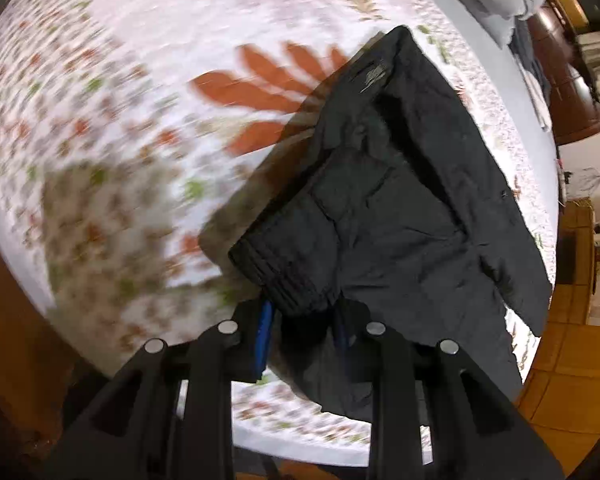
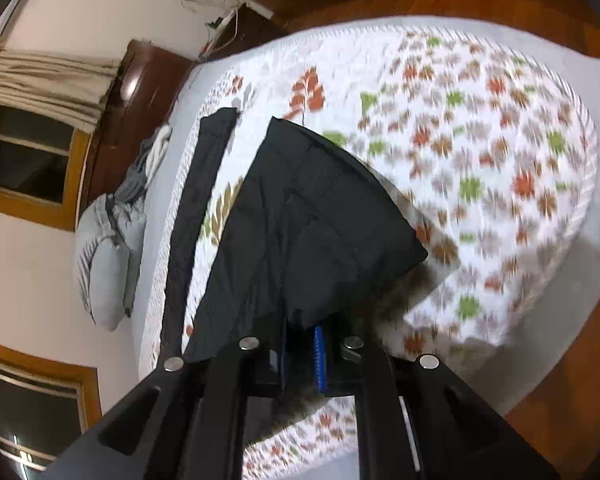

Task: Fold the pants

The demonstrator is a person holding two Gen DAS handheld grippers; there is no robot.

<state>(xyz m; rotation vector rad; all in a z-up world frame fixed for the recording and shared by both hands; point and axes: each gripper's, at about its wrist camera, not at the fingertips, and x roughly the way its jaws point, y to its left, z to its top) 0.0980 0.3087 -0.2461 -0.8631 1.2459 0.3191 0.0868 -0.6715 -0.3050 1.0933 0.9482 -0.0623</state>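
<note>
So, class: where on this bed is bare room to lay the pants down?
Free: the floral bedspread beyond the lifted black pants, out to the bed's far edge. Crowded: the pillow side, with a dark strip and grey pillows.

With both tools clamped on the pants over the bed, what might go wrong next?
1. The left tool pinches only the ribbed waistband edge of the pants, so the fabric may slip out.
2. One leg trails apart along the bed edge, so the fold may land crooked.

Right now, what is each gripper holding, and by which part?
Both hold the black pants: left gripper at the ribbed elastic band, right gripper on a fabric edge.
</note>
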